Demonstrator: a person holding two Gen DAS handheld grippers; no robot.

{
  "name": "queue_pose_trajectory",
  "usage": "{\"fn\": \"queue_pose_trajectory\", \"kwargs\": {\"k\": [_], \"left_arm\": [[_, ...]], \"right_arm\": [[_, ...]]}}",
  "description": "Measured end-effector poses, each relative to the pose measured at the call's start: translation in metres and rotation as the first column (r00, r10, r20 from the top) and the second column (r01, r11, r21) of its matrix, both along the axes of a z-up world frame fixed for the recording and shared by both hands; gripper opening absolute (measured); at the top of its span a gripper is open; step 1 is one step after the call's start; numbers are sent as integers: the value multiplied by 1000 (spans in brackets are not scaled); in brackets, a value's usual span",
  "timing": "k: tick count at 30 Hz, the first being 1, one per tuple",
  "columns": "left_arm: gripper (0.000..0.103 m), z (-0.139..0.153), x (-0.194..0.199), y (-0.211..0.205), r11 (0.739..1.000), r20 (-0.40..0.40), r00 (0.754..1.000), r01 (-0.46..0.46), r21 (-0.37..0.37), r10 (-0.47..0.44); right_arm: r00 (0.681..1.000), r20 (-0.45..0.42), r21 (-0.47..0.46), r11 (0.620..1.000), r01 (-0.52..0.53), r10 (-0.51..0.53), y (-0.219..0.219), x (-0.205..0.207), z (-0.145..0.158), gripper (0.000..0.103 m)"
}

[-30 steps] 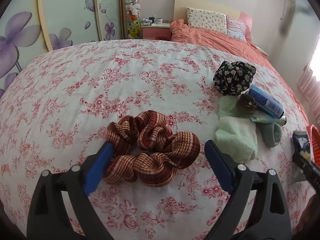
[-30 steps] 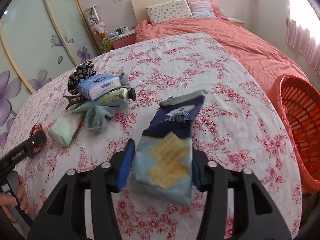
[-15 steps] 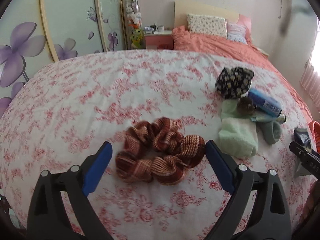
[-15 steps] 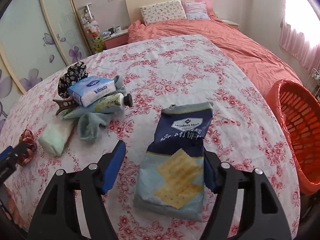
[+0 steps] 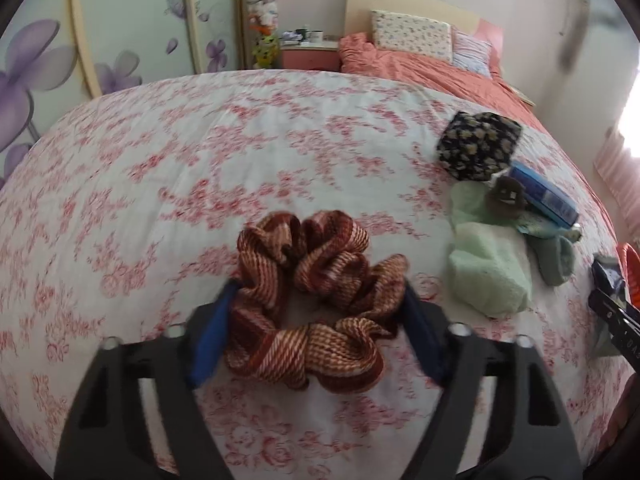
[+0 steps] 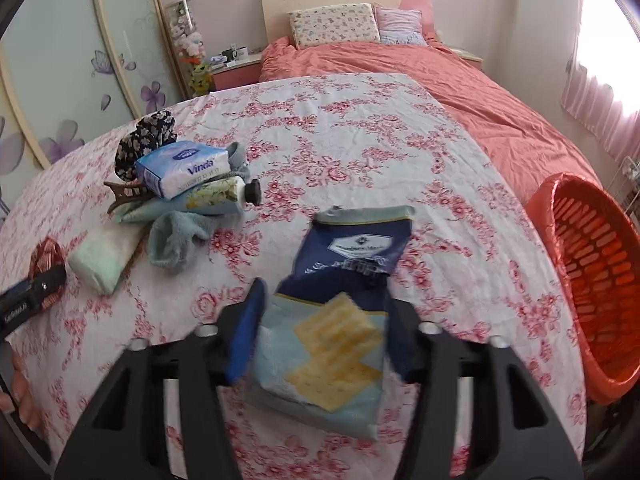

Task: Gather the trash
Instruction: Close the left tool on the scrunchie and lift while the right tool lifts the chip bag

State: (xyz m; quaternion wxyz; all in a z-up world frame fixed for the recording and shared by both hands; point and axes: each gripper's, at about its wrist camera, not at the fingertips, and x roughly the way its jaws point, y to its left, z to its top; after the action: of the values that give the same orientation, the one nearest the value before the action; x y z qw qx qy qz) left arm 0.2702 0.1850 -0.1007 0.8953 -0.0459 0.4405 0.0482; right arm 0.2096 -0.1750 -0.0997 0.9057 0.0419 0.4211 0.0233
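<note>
A blue cracker bag lies on the floral bedspread. My right gripper has its fingers against both sides of the bag's lower half and is shut on it. A red-brown striped scrunchie lies on the bedspread in the left wrist view. My left gripper has its fingers touching both sides of the scrunchie and is shut on it. An orange slotted basket stands at the bed's right edge.
A pile lies to the left of the bag: a Vinda tissue pack, a cream tube, a blue-grey sock, a pale green cloth, a brown hair claw and a dark floral scrunchie. A coral duvet covers the far bed.
Both grippers went from open half a second ago to closed: the right on the cracker bag, the left on the striped scrunchie. Both moved forward slightly.
</note>
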Motion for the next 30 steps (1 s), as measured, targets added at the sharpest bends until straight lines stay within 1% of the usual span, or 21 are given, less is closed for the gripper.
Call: {"fn": "queue_pose_trajectory", "kwargs": {"k": [1,2,4,5,7,9,15,20,24,30], "left_arm": [[57,1,0,-4,1000,2,1000,14,-4,-14],[54,2,1,-7,1000,2,1000,28,-12,-28],[53,3,1,-16,998,6,998,56,-34,-56],[53,2,1,-21,997,9,998,65,-31,-65],[57,1,2,-28,997,10,997,71,-17,-71],[58,-1,3,-31,998,9,998,66,3,-66],[61,-1,3,-31,999,7,999,46,-1,-46],[62,-1,3,-34,999,-3,999,39,26,-39],[65,-2,2,-33,999,-6,1000,20,28,-20],[67,-2,4,-34,999,-12,1000,24,43,-24]], "right_arm": [[1000,1,-2,1000,-4,4,-2,0,0,48],[1000,2,-2,1000,-6,6,-6,-1,0,48],[1000,5,0,1000,11,-11,-15,1,1,47],[1000,5,6,1000,24,-24,-20,2,1,47],[999,4,26,999,41,-41,-31,4,0,47],[999,3,23,999,34,-34,-32,4,0,47],[1000,-3,-3,1000,27,-27,-28,4,-1,48],[1000,-7,-29,999,30,-30,-25,3,-2,49],[1000,-9,-46,999,30,-30,-23,3,-1,49],[1000,-4,-15,1000,25,-25,-25,3,-1,51]]}}
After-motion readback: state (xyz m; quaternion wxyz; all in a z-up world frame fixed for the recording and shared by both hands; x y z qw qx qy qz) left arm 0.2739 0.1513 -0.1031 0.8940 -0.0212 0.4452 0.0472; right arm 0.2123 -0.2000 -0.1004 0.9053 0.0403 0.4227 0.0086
